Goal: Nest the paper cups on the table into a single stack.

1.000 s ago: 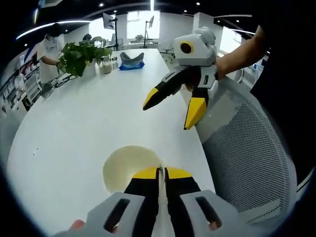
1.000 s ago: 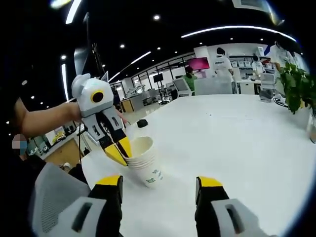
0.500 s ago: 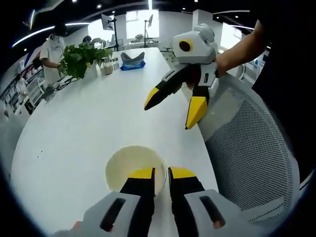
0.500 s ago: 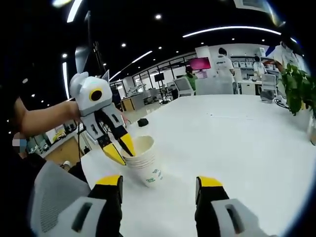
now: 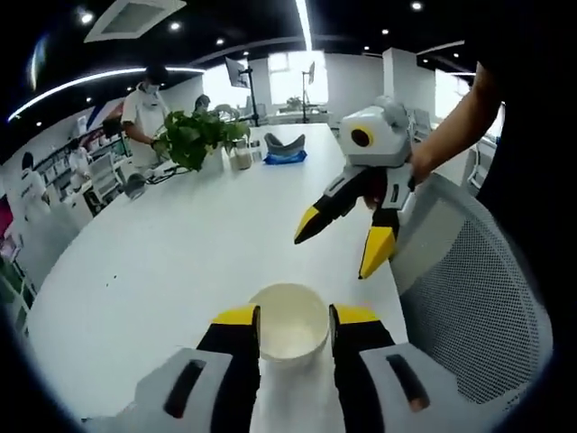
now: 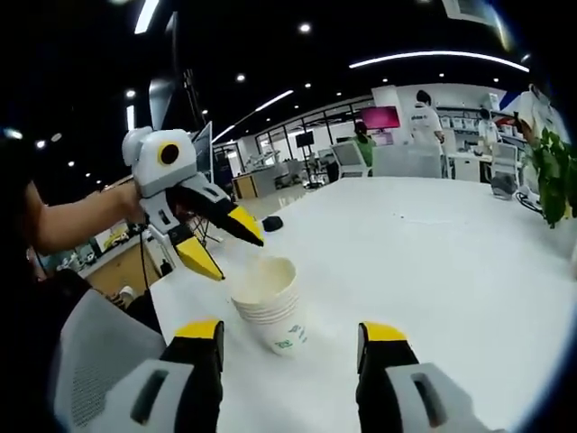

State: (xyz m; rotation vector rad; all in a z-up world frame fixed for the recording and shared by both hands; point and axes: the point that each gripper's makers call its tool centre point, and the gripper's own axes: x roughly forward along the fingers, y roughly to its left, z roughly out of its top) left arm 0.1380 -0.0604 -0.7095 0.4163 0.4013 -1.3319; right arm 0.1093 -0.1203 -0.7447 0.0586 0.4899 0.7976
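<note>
Apparently the nesting is done: the stack of paper cups [image 6: 268, 307] stands on the white table [image 6: 433, 262] near its edge. At ten o'clock above it in the right gripper view, the left gripper [image 6: 218, 242] hangs spread and empty; the right gripper [image 5: 344, 245] is likewise apart. Next, judge whether any loose cups remain.

**Count of things in view**

One stack of paper cups [image 6: 268, 305] stands on one white worktop [image 6: 433, 262]; how many are nested cannot be told. Two tongs: left [image 5: 290, 317], right [image 6: 290, 336]. One mesh chair [image 5: 469, 298], one leafy plant [image 5: 198, 135].
</note>
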